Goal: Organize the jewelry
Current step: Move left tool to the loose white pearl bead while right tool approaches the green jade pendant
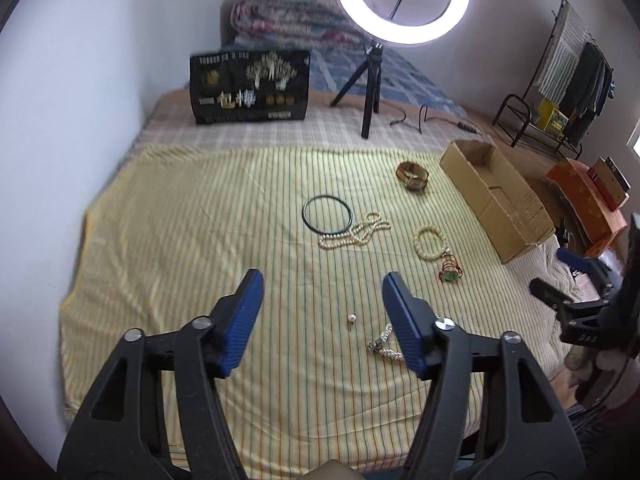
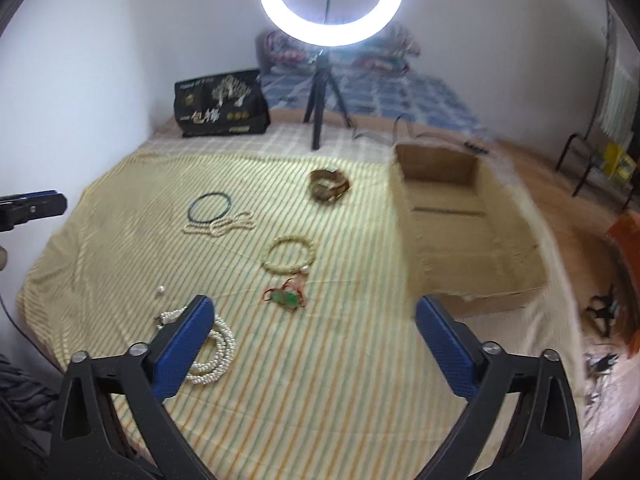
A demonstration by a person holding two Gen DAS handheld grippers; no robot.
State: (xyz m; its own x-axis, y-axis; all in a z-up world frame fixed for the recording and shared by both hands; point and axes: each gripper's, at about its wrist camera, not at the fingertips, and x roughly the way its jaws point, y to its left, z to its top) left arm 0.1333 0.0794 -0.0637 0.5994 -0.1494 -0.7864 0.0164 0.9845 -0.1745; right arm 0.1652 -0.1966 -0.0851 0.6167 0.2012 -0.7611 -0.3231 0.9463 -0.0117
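Jewelry lies on a yellow striped cloth (image 1: 200,260). A dark bangle (image 1: 327,215) touches a pearl necklace (image 1: 356,233). A cream bead bracelet (image 1: 431,243) lies beside a green and red charm (image 1: 450,272). A brown bracelet pile (image 1: 413,176) sits further back. A loose pearl (image 1: 351,318) and a white pearl strand (image 1: 386,346) lie near my left gripper (image 1: 323,286), which is open and empty above the cloth. My right gripper (image 2: 314,312) is open and empty, with the pearl strand (image 2: 216,354) by its left finger. An open cardboard box (image 2: 460,232) stands to the right.
A ring light on a tripod (image 1: 370,92) and a black printed bag (image 1: 250,86) stand at the back of the bed. A folded quilt (image 1: 288,14) lies behind. A white wall is on the left. A clothes rack (image 1: 568,80) and an orange box (image 1: 588,196) are at right.
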